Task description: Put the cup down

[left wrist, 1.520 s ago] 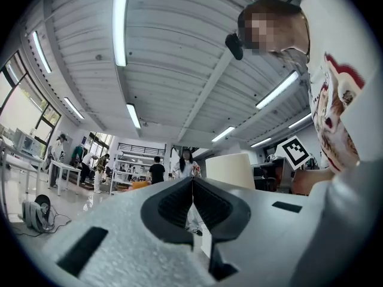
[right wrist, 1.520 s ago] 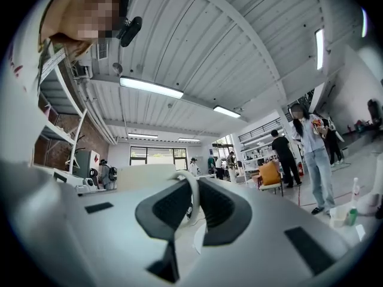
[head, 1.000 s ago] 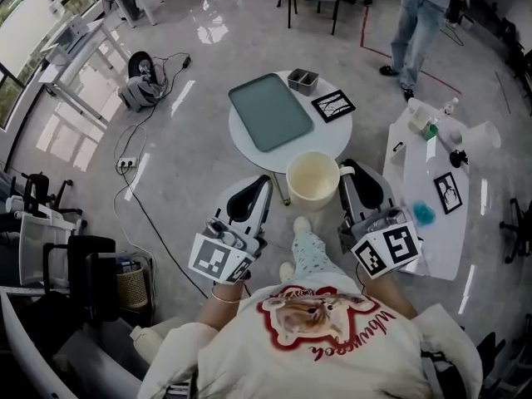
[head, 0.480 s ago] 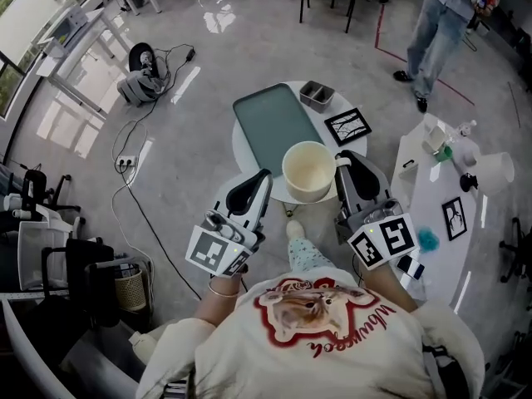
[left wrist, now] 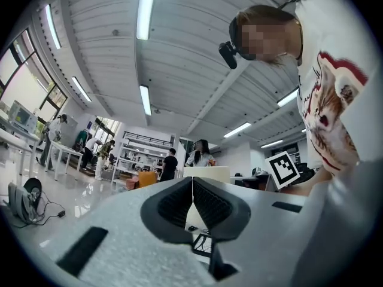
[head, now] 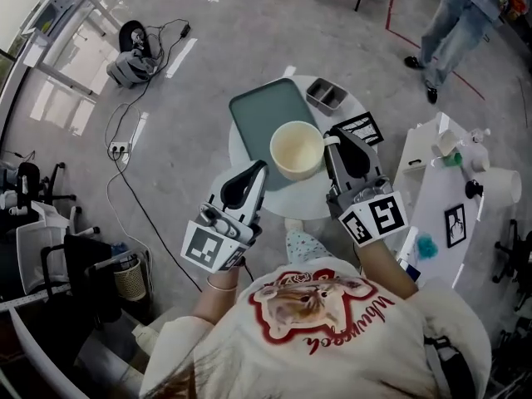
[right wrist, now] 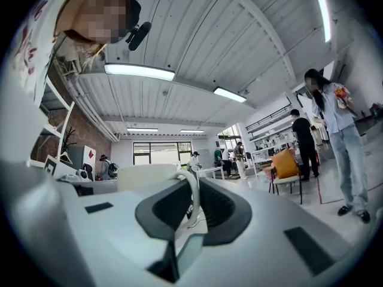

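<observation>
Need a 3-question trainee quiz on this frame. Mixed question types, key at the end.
1. Multiple choice: the cup has its handle between the jaws of which gripper? A) left gripper B) right gripper C) neither
2. True or false: the left gripper's jaws stand wide apart.
3. Fill in: in the head view, the cup overlaps the near edge of the green ____ on the round table.

Key:
1. B.
2. False. They are closed together with nothing between them.
3. tray.
</observation>
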